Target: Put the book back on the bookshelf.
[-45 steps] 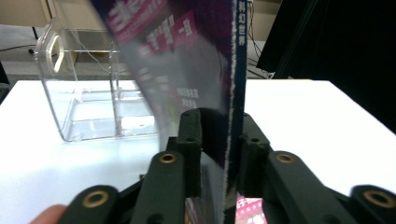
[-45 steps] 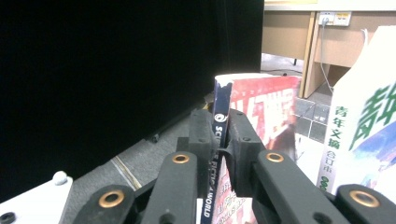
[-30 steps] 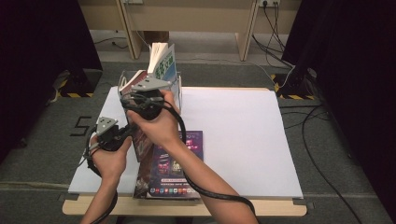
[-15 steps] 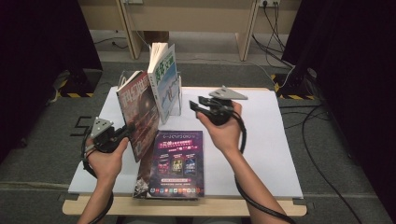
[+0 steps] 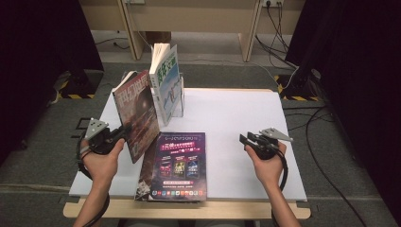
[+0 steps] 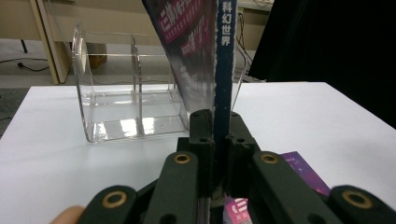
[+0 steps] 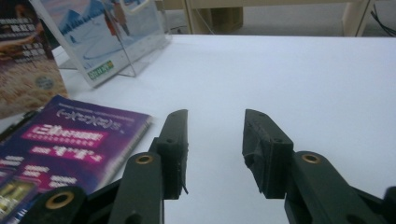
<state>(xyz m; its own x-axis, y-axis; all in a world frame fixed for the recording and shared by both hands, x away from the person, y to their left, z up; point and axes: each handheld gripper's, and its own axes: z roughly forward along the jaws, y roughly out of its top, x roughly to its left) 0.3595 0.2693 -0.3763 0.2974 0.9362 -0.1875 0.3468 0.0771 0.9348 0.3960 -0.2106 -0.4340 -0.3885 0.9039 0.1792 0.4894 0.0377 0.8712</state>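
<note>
The white worktop (image 5: pixel 227 123) is carrying a clear acrylic rack (image 6: pixel 116 93) at its far left, with a pale blue-covered book (image 5: pixel 165 85) standing upright in it, and the rack's nearer slots are standing empty. Beside the rack, the dark red magazine (image 5: pixel 137 113) is now standing on its lower edge, tilted, where a second ago the person's right hand was up against it. The left tool (image 5: pixel 105 138) is clamping that magazine by its spine, jaws pinched tight on it, as the left gripper view is showing. The purple magazine (image 5: pixel 177 163) is lying flat near the front edge, untouched. The right tool (image 5: pixel 257 142) is now sitting over bare worktop well right of the magazines, having swung away from the rack; its jaws are standing apart with nothing between them and have just been closing a little. To me the left hand alone is now steadying the magazine, ready for slotting into the rack
</note>
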